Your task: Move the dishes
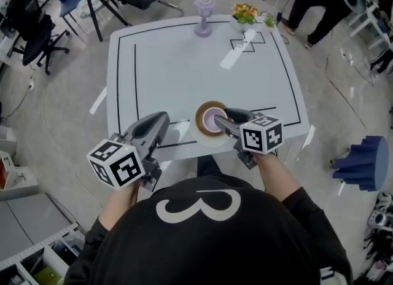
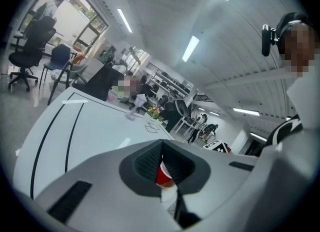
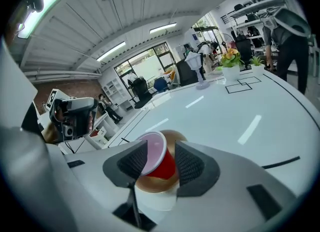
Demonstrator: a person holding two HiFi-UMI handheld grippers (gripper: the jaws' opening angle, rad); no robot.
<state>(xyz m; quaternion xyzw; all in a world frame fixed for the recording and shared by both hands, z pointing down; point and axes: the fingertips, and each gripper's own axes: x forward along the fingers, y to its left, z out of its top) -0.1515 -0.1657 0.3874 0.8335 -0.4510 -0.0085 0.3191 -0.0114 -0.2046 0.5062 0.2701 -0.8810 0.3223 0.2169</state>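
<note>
A red cup (image 1: 214, 120) with a pale inside stands in a brown bowl (image 1: 201, 116), which sits on a white plate (image 1: 207, 139) at the near edge of the white table (image 1: 172, 62). My right gripper (image 1: 222, 120) reaches in from the right and is shut on the red cup (image 3: 162, 162), with a pad on each side of it above the brown bowl (image 3: 152, 183). My left gripper (image 1: 161, 120) hovers left of the stack, apart from it, with its jaws shut and empty. In the left gripper view the red cup (image 2: 163, 174) shows through the slit between the pads.
A purple goblet (image 1: 204, 15) and a small flower pot (image 1: 244, 13) stand at the table's far edge. Black lines mark the tabletop. Office chairs (image 1: 37, 32) stand at the back left, a person (image 1: 319, 1) at the back right, and a blue object (image 1: 362, 164) on the floor to the right.
</note>
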